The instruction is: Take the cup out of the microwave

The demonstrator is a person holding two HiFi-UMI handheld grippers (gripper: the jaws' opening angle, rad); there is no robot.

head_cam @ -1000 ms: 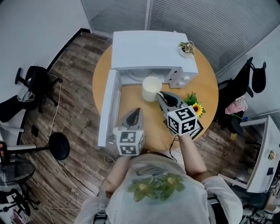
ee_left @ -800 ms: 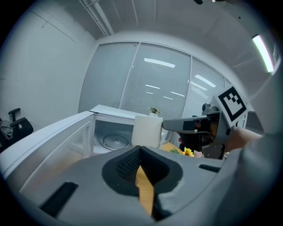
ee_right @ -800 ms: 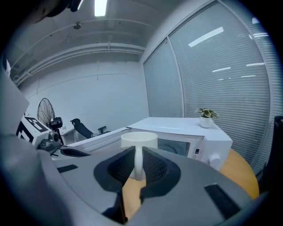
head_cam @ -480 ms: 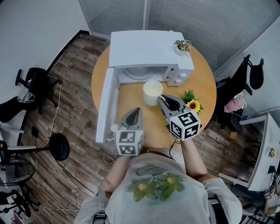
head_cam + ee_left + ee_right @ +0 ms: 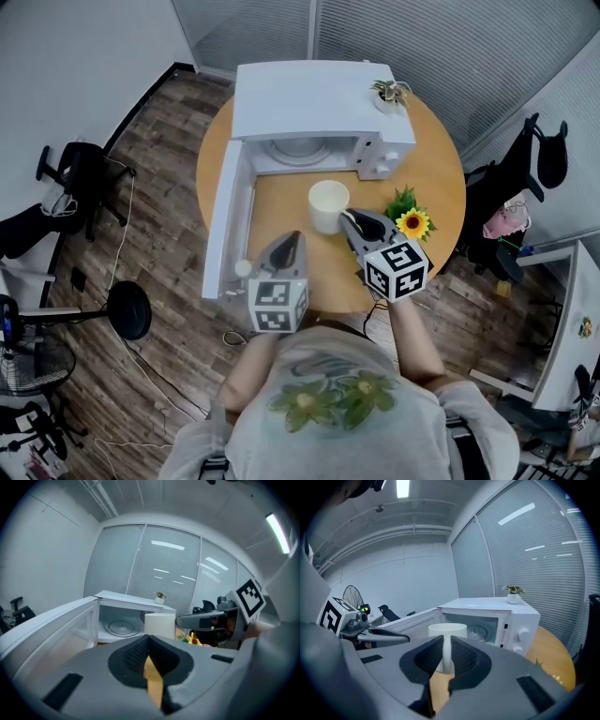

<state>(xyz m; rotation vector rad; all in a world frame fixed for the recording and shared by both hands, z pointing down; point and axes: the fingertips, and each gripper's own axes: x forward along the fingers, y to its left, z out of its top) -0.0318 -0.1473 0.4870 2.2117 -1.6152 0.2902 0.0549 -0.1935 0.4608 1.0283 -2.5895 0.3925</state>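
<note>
A white cup (image 5: pixel 327 202) hangs in front of the open white microwave (image 5: pixel 323 103), over the round wooden table (image 5: pixel 441 187). My right gripper (image 5: pixel 345 217) is shut on the cup's handle; in the right gripper view the handle (image 5: pixel 446 654) runs upright between the two dark pads, with the cup body (image 5: pixel 447 631) just beyond. The microwave's cavity with its glass turntable (image 5: pixel 121 627) holds nothing, and the door (image 5: pixel 225 220) is swung out to the left. My left gripper (image 5: pixel 292 236) hovers near the table's front edge, shut and holding nothing, left of the cup (image 5: pixel 159 624).
A sunflower decoration (image 5: pixel 411 222) lies on the table right of the cup. A small potted plant (image 5: pixel 389 92) stands on the microwave's top. Black chairs (image 5: pixel 80 178) and a fan base (image 5: pixel 127 311) stand on the wooden floor at left; another chair (image 5: pixel 539 159) is at right.
My right gripper has drawn the cup away from the microwave's mouth toward the table's front. The left gripper has stayed where it was.
</note>
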